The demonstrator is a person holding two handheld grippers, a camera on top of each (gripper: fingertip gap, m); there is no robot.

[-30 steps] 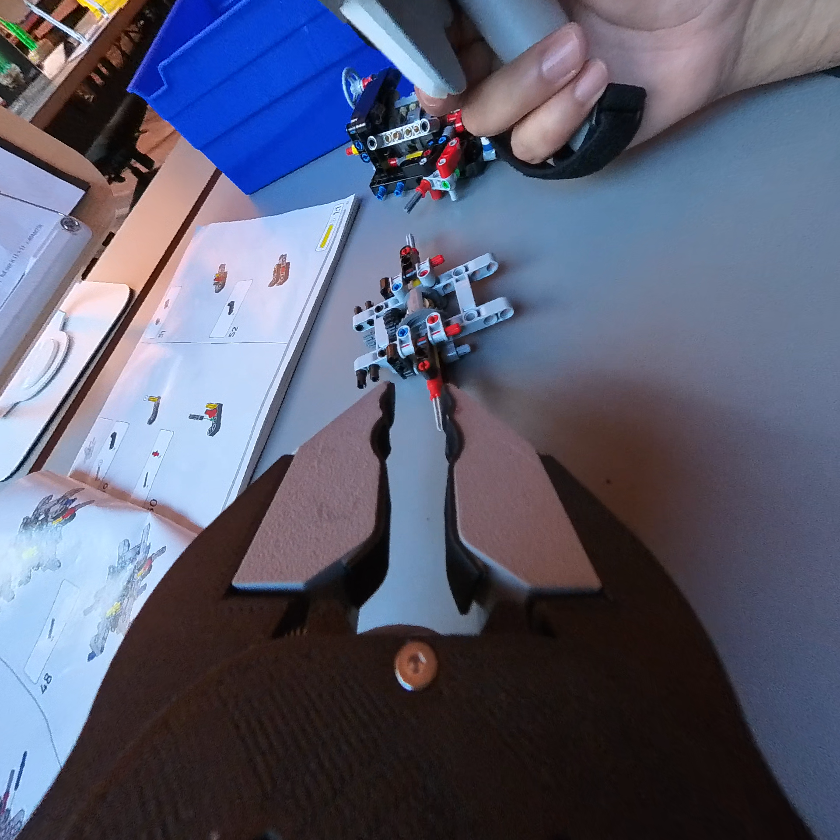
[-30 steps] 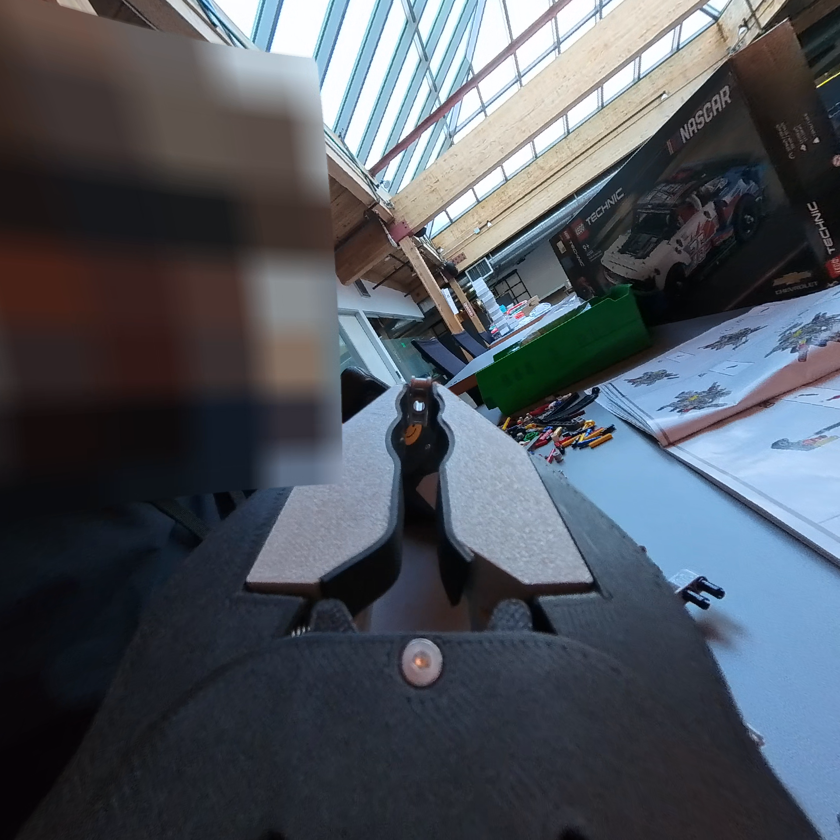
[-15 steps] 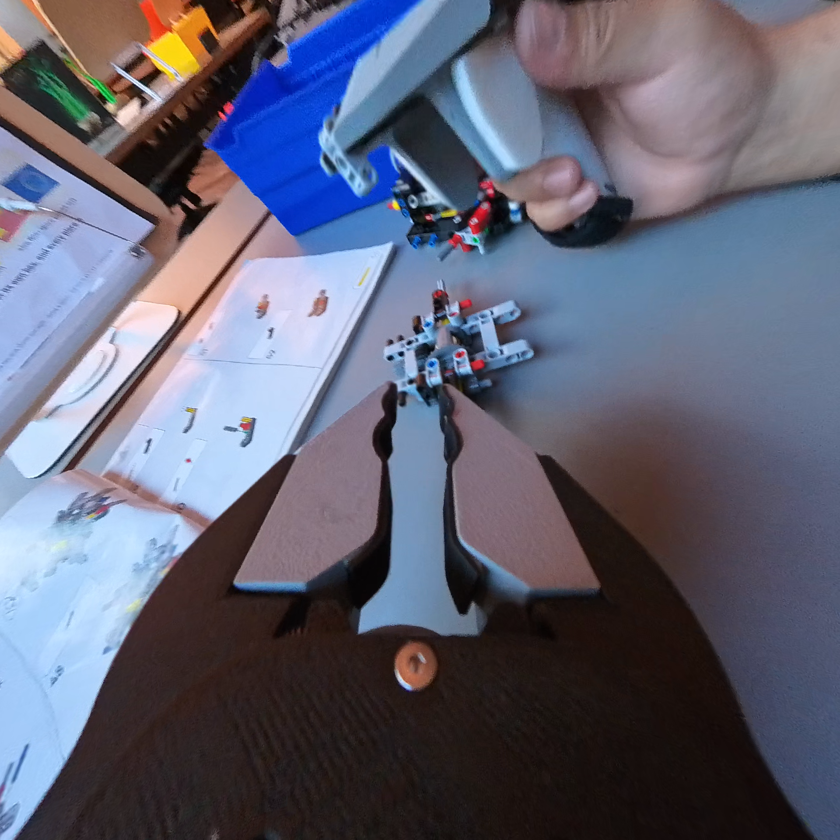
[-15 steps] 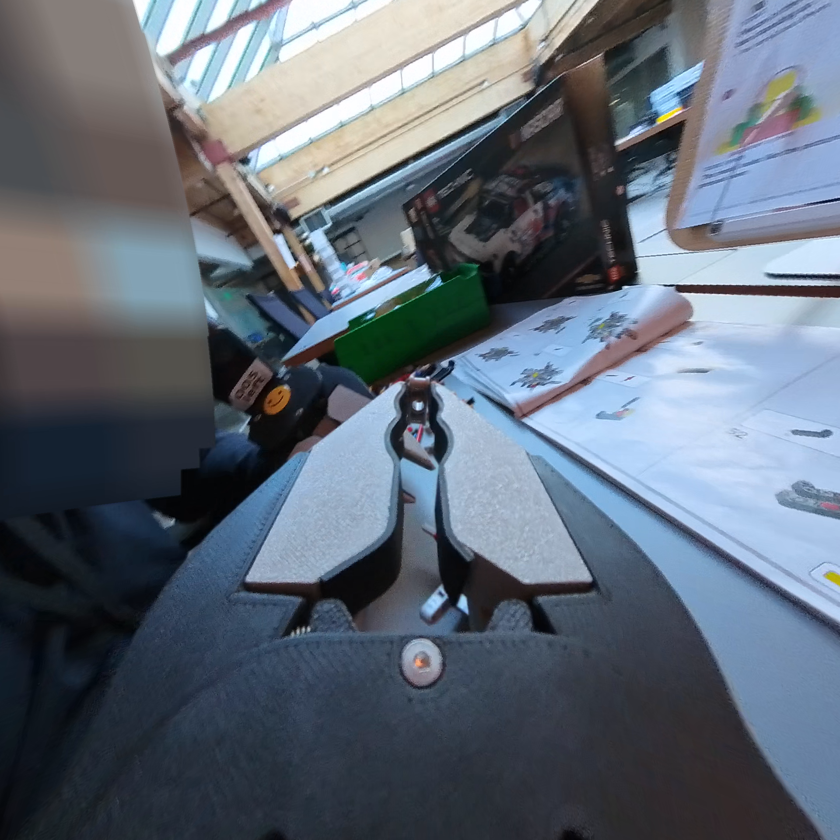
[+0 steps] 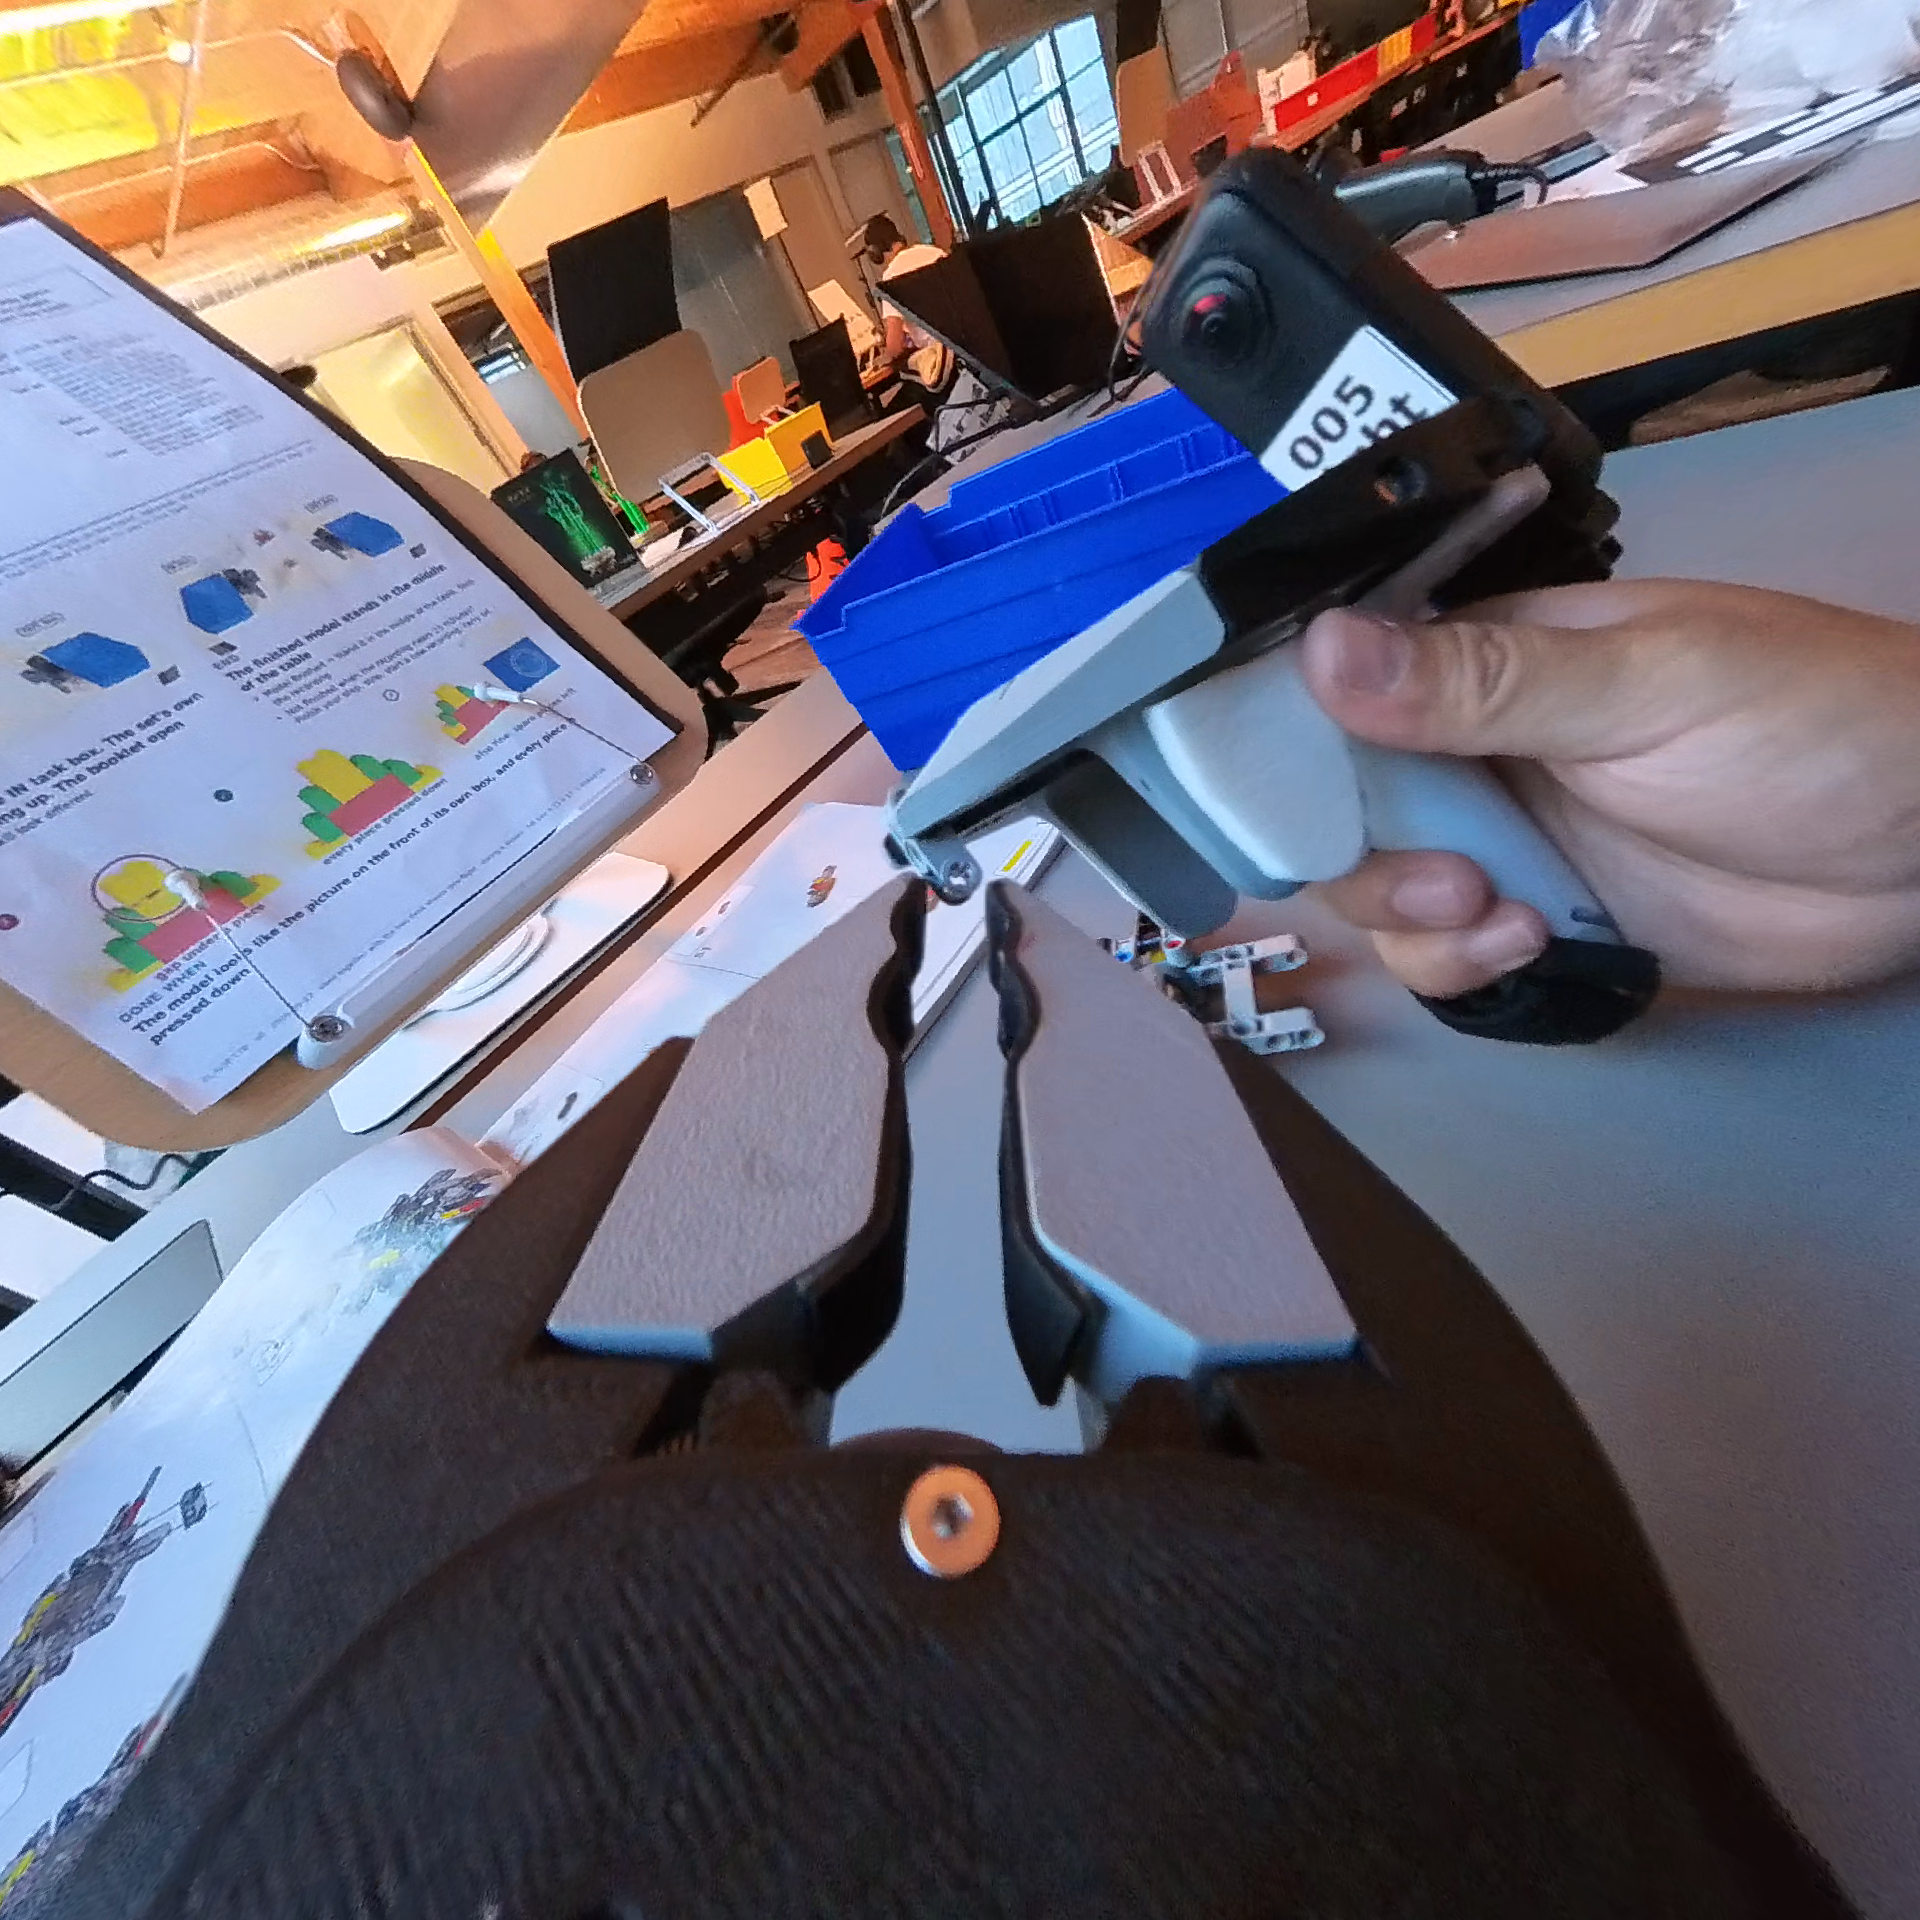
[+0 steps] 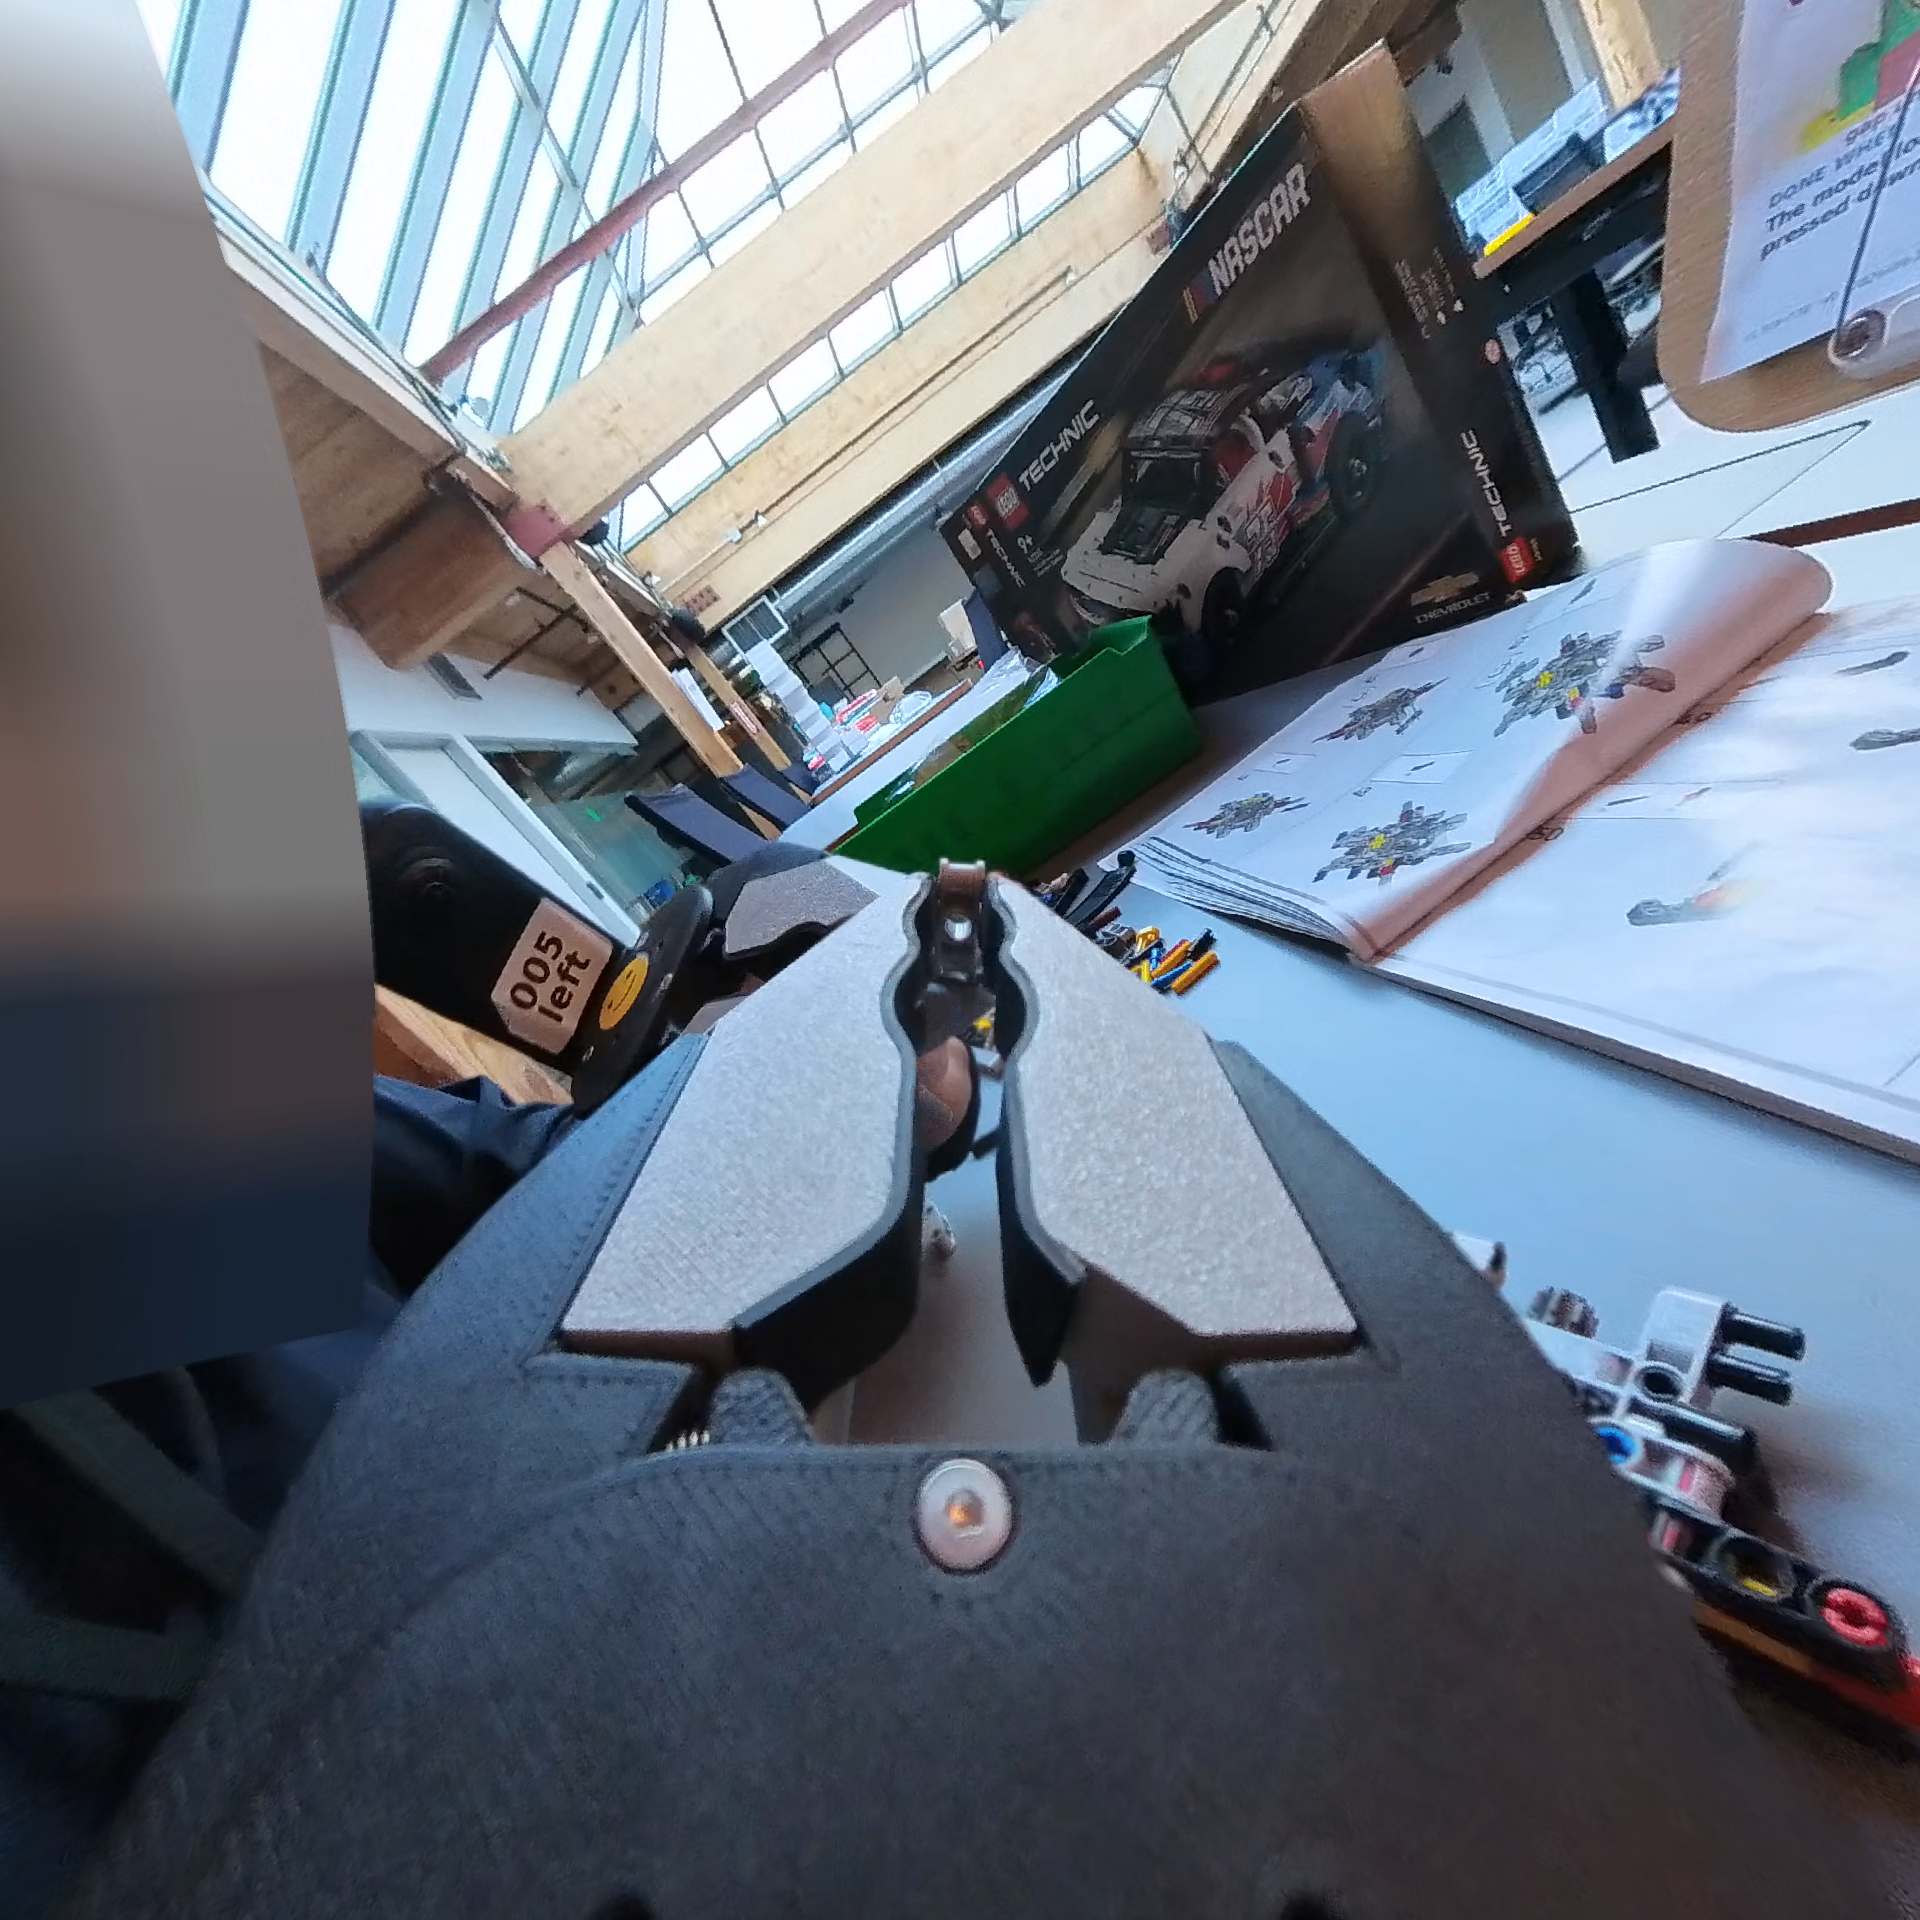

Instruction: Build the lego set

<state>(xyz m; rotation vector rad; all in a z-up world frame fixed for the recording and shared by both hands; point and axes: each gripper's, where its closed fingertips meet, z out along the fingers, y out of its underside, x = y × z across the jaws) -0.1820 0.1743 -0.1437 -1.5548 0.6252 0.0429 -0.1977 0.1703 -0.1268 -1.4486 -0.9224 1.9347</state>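
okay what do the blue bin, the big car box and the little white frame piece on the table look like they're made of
Blue bin: probably moulded plastic, with ribbed walls and an even sheen.
Car box: apparently printed cardboard; a raw brown edge shows at its top.
White frame piece: likely hard plastic building-toy beams, smooth, with rows of round holes.

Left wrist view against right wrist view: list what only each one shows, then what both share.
Only the left wrist view: a blue bin and the hand holding the right gripper. Only the right wrist view: a green bin, a dark model-car box and loose coloured pins. Both: the open instruction booklet and the small grey beam between the right gripper's fingers.
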